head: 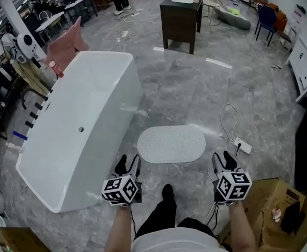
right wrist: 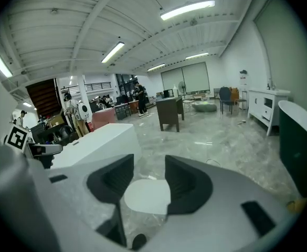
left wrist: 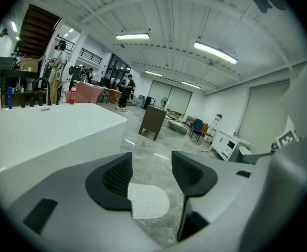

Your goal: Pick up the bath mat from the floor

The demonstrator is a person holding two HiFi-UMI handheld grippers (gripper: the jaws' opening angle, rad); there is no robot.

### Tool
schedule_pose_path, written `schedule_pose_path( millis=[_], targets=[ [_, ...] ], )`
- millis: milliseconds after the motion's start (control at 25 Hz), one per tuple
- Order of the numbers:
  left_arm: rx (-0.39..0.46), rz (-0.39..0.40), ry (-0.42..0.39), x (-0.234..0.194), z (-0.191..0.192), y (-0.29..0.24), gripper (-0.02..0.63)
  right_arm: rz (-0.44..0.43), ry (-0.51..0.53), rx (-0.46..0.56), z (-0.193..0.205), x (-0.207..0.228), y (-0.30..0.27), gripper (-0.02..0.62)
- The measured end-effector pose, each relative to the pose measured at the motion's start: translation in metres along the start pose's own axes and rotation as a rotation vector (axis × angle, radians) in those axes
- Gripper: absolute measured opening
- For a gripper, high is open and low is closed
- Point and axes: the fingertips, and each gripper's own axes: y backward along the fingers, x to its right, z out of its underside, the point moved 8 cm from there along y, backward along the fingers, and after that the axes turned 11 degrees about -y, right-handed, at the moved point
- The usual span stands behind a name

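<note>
Bath mat (head: 171, 144), pale oval, lies flat on the grey floor just off the long side of the bathtub (head: 128, 101), not touching it. Both grippers hang short of the mat's near edge, clear of it. The left gripper (head: 129, 164) is close by the tub's wall; the right gripper (head: 224, 160) is on the side of the mat away from the tub. In each gripper view the mat shows through the gap, beyond the pads. Both pairs of jaws stand well apart with nothing gripped. Forearms reach out roughly parallel, grippers tipped slightly down, marker cubes uppermost.
</note>
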Motion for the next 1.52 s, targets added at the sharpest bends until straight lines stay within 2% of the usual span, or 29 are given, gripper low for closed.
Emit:
schedule_pose_path(
  millis=[360,800,1160,1520],
  targets=[
    [-0.036,-0.005,-0.001,-0.037,-0.015,-0.065,0.230,0.066,-0.004,-0.060,-0.018,0.009,-0.069,0.173],
    [-0.119,-0.047,-0.020,-0.060,0.011,-0.159,0.221,0.119,-0.036,-0.155,-0.012,0.057,-0.165,0.173],
    [-0.158,-0.095,-0.008,-0.089,0.095,-0.245,0.221,0.132,-0.015,-0.218,0.048,0.100,-0.272,0.173],
    [-0.188,-0.121,-0.011,-0.120,0.228,-0.323,0.225,0.143,0.008,-0.242,0.151,0.163,-0.379,0.173]
  ],
)
